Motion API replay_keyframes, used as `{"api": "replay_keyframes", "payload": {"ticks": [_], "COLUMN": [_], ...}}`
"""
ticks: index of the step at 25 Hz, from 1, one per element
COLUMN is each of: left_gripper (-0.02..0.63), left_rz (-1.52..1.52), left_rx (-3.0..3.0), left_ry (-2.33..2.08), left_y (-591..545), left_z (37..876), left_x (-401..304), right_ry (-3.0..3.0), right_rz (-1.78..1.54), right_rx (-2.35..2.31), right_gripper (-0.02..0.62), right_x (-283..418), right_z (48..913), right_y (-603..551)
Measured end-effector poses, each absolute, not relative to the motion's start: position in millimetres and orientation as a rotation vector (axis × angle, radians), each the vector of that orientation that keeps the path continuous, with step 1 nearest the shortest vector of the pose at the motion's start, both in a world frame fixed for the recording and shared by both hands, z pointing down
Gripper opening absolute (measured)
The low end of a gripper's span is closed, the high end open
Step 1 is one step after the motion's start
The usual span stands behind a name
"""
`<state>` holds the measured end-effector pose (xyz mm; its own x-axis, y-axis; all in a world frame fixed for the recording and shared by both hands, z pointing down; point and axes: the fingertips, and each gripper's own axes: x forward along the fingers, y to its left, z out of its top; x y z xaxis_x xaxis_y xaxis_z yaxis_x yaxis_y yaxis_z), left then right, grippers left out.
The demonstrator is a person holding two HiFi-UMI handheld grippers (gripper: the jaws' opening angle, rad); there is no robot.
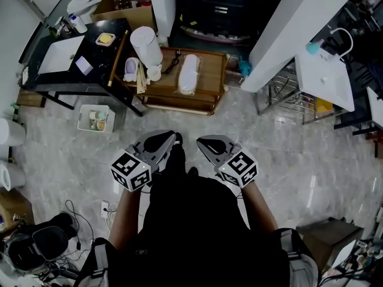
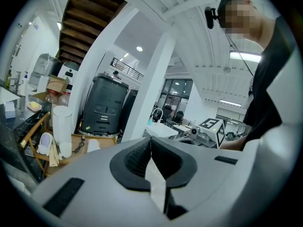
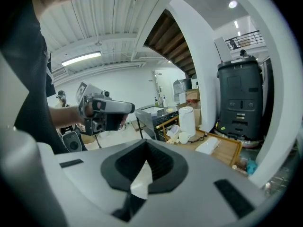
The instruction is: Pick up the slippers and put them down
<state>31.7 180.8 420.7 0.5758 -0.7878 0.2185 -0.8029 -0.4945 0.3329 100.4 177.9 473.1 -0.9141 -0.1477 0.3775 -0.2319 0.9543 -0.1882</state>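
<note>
Jaws of the left gripper (image 2: pixel 150 142) are pressed together with nothing between them, and the right gripper (image 3: pixel 144 144) is the same: shut and empty. In the head view the two are held side by side in front of the person's body, above the grey floor (image 1: pixel 281 160) and well apart from the work.

Ahead stands a low wooden table (image 1: pixel 210 95). A white slipper (image 1: pixel 188 73) lies flat on it, toe pointing away, with a dark cable (image 1: pixel 173 61) just beside it. At the table's left end, near a tall white cylinder (image 1: pixel 146 45), something pale lilac stands propped upright. It looks like a second slipper (image 1: pixel 131 69), though I cannot be sure.

The white slipper looks thin, light and soft, so it will probably sag if lifted by one end. A pinch on the sole's long edge at mid-length, or on the band over the toes, should hold it. The jaws must open first, and the cable needs avoiding.
</note>
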Motion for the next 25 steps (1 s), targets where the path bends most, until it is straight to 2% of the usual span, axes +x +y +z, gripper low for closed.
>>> {"api": "replay_keyframes", "payload": {"ticks": [11,25], "left_gripper": [0.012,0.012], "left_rz": [0.052,0.074], "left_rx": [2.433,2.402], "left_ry": [-1.236,-1.172], "left_y": [141,61], "left_z": [425,436], "left_x": [27,-22], "right_ry": [-2.714,-2.679], "right_rz": [0.352,0.401], "right_rx": [0.314,0.316], "right_gripper": [0.008,0.006], "right_x": [96,42], "right_z": [481,487], "right_y": [144,71]}}
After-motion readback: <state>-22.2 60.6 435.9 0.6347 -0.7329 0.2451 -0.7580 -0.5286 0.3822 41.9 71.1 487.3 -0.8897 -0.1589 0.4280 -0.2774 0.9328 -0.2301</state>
